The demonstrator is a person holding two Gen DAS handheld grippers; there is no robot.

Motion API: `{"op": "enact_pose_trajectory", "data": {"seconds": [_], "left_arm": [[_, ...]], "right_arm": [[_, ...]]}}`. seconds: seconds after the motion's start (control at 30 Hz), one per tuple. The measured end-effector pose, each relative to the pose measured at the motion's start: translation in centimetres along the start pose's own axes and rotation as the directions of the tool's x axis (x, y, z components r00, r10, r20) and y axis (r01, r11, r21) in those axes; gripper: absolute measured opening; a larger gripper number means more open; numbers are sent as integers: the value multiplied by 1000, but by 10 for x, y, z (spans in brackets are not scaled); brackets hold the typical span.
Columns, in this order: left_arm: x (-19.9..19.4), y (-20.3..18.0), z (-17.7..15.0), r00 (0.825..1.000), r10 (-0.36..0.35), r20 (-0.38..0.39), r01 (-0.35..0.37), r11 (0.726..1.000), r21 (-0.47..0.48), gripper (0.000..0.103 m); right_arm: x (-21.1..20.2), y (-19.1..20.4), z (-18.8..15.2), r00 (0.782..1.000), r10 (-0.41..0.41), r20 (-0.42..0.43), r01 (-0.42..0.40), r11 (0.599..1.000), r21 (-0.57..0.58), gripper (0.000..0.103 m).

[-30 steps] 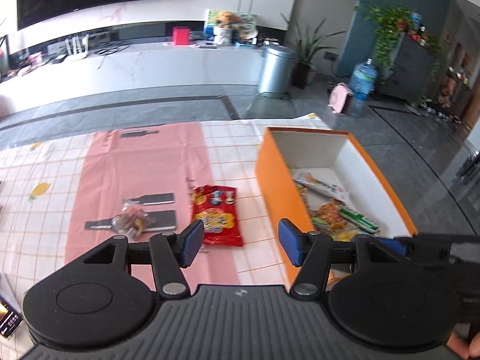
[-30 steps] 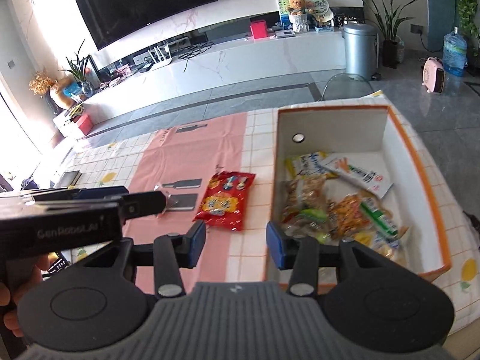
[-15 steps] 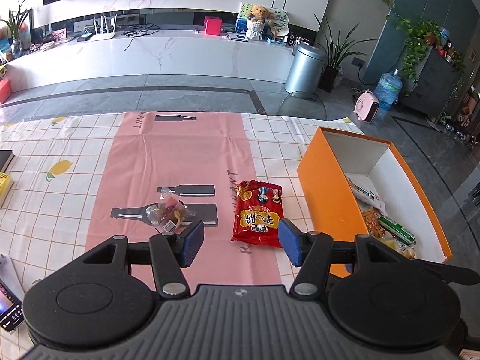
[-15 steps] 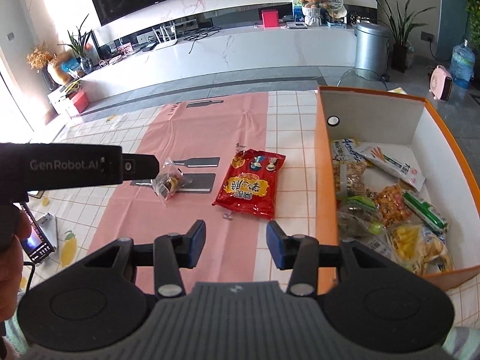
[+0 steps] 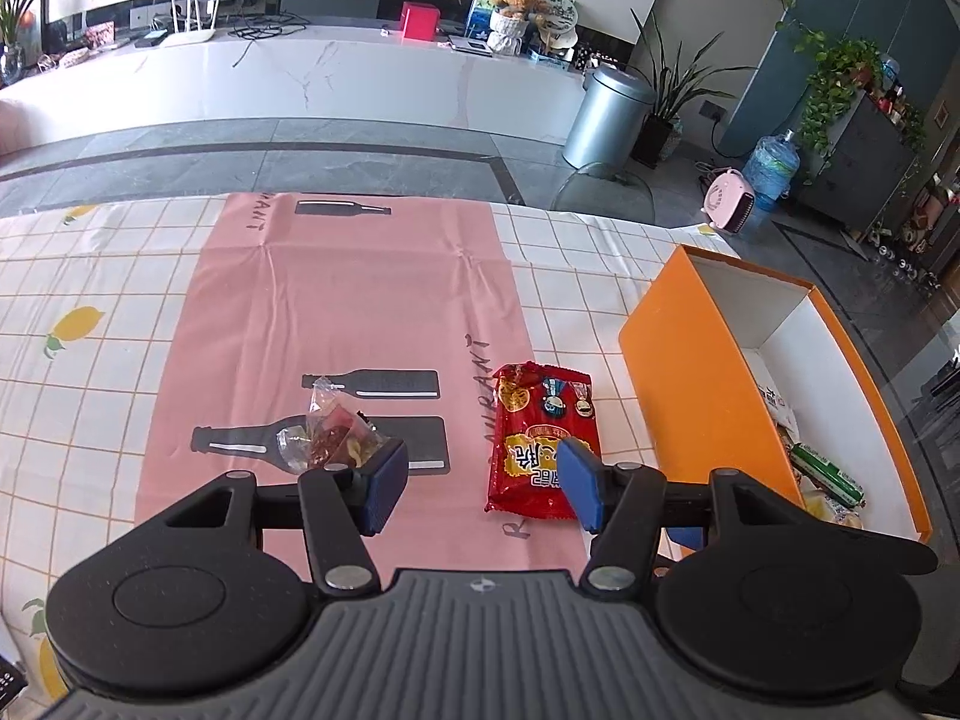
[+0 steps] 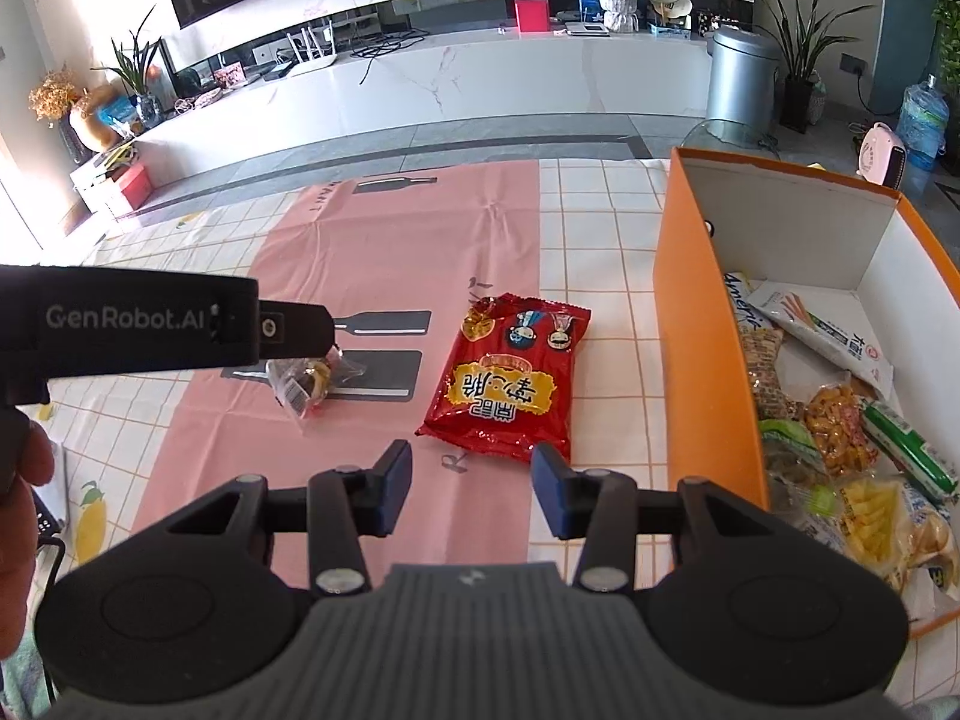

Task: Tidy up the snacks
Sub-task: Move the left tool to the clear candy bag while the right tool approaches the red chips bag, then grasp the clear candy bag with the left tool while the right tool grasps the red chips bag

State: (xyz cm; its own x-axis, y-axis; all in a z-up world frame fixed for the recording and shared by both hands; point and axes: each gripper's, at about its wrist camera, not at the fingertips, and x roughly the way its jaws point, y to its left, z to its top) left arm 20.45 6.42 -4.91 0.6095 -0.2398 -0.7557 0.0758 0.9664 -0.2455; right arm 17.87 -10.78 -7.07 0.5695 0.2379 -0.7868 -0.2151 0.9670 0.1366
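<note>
A red snack bag [image 5: 540, 438] [image 6: 510, 378] lies flat on the pink mat, left of the orange box [image 5: 690, 396] [image 6: 702, 360]. A small clear packet [image 5: 327, 435] [image 6: 306, 384] lies further left on the mat's bottle print. My left gripper [image 5: 477, 489] hangs open above the mat between the two, its right pad over the red bag's near part and its left pad at the clear packet. My right gripper [image 6: 471, 489] is open too, just short of the red bag's near edge. Nothing sits between either pair of pads. The box holds several wrapped snacks [image 6: 840, 420].
A checked tablecloth [image 5: 90, 360] with lemon prints covers the table under the pink mat [image 6: 372, 252]. The left gripper's body [image 6: 132, 324] crosses the right wrist view at the left, held by a hand [image 6: 24, 480]. The table's far edge faces a grey floor.
Both grippers have moved left and lower, away from the orange box toward the red bag and clear packet. Their jaws keep the same gap.
</note>
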Motion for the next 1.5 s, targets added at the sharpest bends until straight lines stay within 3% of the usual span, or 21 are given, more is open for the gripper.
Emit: {"op": "enact_pose_trajectory", "data": {"seconds": [0.3,0.47,0.6,0.73,0.9,1.17,1.27,1.37,1.5], "left_arm": [[31,24,2,1000,5,-30,-5,1000,18,67],[47,47,0,997,65,-35,-65,998,-8,70],[59,67,1,992,118,-46,-122,990,-75,75],[71,73,-4,994,102,-49,-105,993,-56,77],[83,74,-11,992,120,-50,-119,993,11,77],[90,81,-16,997,79,-16,-79,997,-19,77],[95,77,-18,994,103,-26,-103,995,2,73],[95,72,-22,993,120,-16,-119,992,47,60],[92,74,-23,994,106,-21,-106,994,24,51]], "right_arm": [[40,-5,4,999,-32,-13,32,999,-5,46],[60,-7,12,1000,-14,-4,14,1000,15,70],[79,-7,20,1000,-20,-13,21,1000,23,77],[97,-8,28,999,-17,-36,18,999,38,82],[109,-13,33,999,-19,-50,22,998,58,83],[121,-16,32,998,-25,-55,27,999,41,84],[124,-20,32,997,-27,-74,31,998,61,84],[121,-22,31,998,-36,-58,40,998,57,84],[124,-23,30,997,-30,-76,34,998,50,84]]}}
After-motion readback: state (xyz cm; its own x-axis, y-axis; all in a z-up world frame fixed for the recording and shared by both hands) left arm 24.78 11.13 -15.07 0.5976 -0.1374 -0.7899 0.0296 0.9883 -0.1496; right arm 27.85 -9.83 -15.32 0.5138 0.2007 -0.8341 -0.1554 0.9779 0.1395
